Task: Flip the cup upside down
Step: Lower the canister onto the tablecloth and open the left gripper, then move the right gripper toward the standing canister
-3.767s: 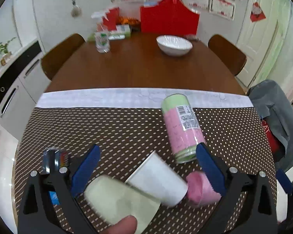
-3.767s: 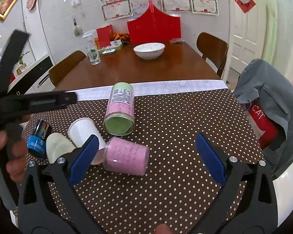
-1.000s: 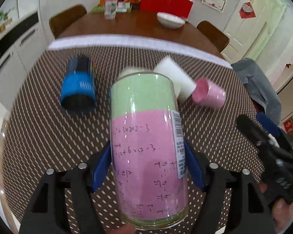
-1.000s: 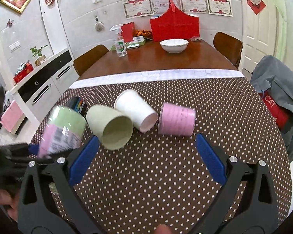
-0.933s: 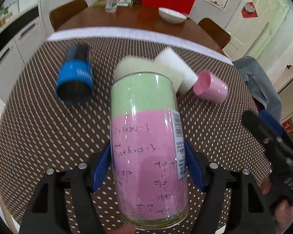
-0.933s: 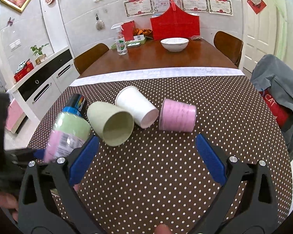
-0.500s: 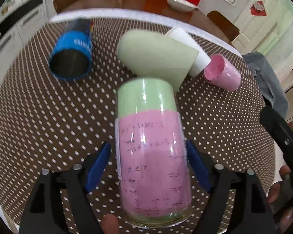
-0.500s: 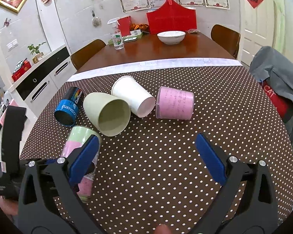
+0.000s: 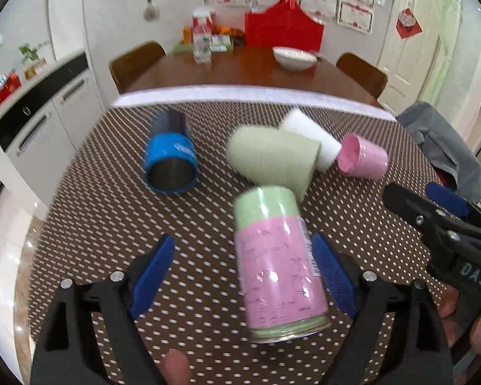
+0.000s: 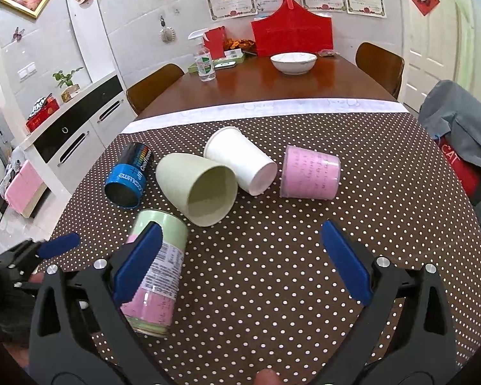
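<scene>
The left gripper (image 9: 243, 276) has its blue-padded fingers (image 9: 150, 276) spread apart, with the tall pink-and-green cylindrical cup (image 9: 277, 263) standing between them on the brown white-dotted tablecloth (image 9: 105, 211), its rim down and its green closed end up; a gap shows on the left side, while the right pad lies just beside the cup's wall, contact unclear. The right gripper (image 10: 240, 263) hangs over bare cloth with its fingers wide apart, holding nothing. Farther on, four cups lie on their sides: a blue-and-black metal can cup (image 10: 128, 176), a pale green plastic cup (image 10: 198, 189), a white paper cup (image 10: 240, 160) touching it, and a short pink cup (image 10: 309, 173). Beyond the cloth, a white bowl (image 10: 293, 62) sits on the wooden table (image 10: 272, 89)
</scene>
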`<move>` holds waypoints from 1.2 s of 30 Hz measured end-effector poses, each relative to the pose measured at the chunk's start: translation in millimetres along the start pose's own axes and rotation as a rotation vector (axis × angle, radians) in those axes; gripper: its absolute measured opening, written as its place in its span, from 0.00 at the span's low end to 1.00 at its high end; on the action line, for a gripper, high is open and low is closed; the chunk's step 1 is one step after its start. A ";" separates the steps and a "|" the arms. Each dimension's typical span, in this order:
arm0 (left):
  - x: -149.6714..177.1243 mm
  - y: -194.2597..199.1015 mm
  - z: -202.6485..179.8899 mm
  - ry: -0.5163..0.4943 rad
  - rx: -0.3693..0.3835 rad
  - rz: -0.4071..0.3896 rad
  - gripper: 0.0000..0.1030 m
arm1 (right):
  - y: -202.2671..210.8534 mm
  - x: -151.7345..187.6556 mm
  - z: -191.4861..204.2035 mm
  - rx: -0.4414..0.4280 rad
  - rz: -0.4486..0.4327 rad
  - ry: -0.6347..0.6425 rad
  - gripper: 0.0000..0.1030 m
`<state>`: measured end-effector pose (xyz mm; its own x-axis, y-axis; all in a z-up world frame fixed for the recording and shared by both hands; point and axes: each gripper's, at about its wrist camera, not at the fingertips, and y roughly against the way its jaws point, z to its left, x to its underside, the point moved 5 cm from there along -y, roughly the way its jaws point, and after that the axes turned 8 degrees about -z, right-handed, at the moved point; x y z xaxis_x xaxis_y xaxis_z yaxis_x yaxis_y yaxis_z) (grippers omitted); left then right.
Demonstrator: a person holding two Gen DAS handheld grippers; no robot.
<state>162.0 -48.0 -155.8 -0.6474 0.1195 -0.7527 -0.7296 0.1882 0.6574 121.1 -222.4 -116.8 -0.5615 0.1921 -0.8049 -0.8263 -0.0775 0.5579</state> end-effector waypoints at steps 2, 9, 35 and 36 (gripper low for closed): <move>-5.1 9.7 8.6 0.002 -0.017 -0.036 0.83 | 2.0 -2.6 4.8 -0.002 -0.007 0.005 0.94; -21.0 45.1 28.5 -0.018 -0.085 -0.198 0.83 | 8.1 -9.9 22.3 -0.012 -0.026 0.032 0.94; -26.1 97.4 86.7 0.010 -0.248 -0.405 0.83 | 17.4 -19.7 76.3 -0.037 -0.050 0.120 0.94; -26.2 98.0 88.2 0.013 -0.247 -0.407 0.83 | 18.0 -19.3 78.6 -0.037 -0.050 0.122 0.94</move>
<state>126.9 53.3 -74.7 -0.2994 0.0715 -0.9515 -0.9541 -0.0208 0.2986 120.6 -150.6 -75.3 -0.5190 0.0761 -0.8514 -0.8531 -0.1075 0.5105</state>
